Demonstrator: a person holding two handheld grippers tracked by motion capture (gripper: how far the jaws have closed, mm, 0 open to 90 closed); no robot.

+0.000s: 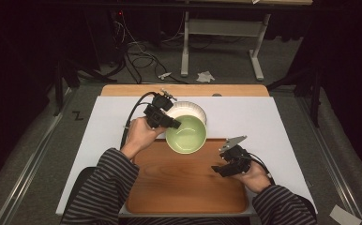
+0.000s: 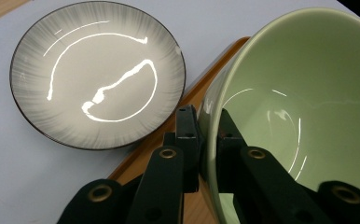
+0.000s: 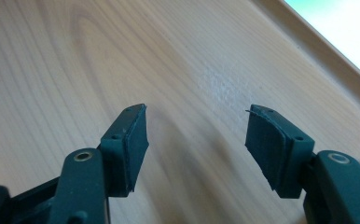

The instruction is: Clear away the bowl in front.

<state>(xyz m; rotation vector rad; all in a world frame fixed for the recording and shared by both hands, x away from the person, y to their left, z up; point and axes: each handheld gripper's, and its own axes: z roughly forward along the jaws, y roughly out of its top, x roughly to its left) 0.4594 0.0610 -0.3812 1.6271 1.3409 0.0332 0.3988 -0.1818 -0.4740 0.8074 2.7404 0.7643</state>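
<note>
— What does the left gripper (image 1: 175,123) have hold of?

— It pinches the near-left rim of the green bowl (image 1: 186,135); in the left gripper view (image 2: 205,128) one jaw sits outside the wall and the other inside, pressed onto the rim of the bowl (image 2: 299,102). The bowl is tilted, its mouth turned toward the camera, at the far edge of the wooden tray (image 1: 179,183).

— And what lies behind the bowl?

— A shallow white plate (image 1: 192,108) with grey streaks running in from a dark rim, flat on the white mat (image 1: 263,117) that covers the desk (image 1: 184,90). In the left gripper view the plate (image 2: 97,74) sits just beside the tray's corner (image 2: 169,135), with ceiling light glaring on its glaze.

— The right gripper (image 1: 218,168)?

— Its jaws stand spread wide with nothing between them, low over the right part of the tray. The right gripper view (image 3: 197,135) looks along them onto bare wood grain (image 3: 75,56) and the tray's raised edge.

— Any brand, label or lettering to read?

— None can be made out on bowl, plate, tray or grippers. There is a dark Z-shaped mark (image 1: 78,115) on the grey floor to the left of the desk.
</note>
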